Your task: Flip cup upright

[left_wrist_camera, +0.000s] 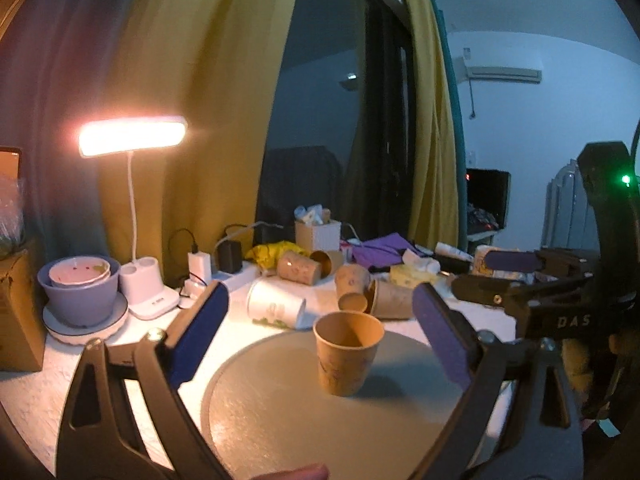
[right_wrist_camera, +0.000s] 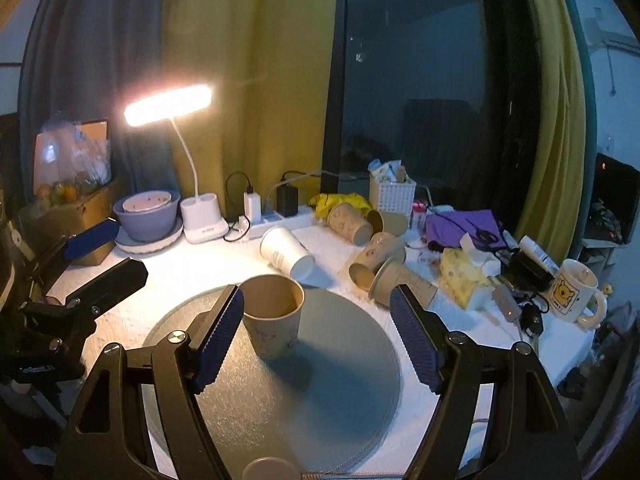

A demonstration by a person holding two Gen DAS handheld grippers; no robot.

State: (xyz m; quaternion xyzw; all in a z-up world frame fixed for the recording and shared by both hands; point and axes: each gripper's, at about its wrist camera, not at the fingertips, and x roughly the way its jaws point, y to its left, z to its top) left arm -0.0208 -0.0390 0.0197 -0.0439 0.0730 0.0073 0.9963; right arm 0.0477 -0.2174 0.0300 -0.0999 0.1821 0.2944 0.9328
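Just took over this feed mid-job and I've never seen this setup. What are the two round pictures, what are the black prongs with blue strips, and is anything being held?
There is no robot arm: a person holds a two-finger gripper in each hand, with a fisheye camera on each looking along its fingers. One picture is from the left gripper, the other from the right gripper. The blue strips are finger pads. Both grippers are open and hold nothing. A brown paper cup stands upright on a round grey mat. Behind it more cups lie tipped on the white table, beside a lit lamp.
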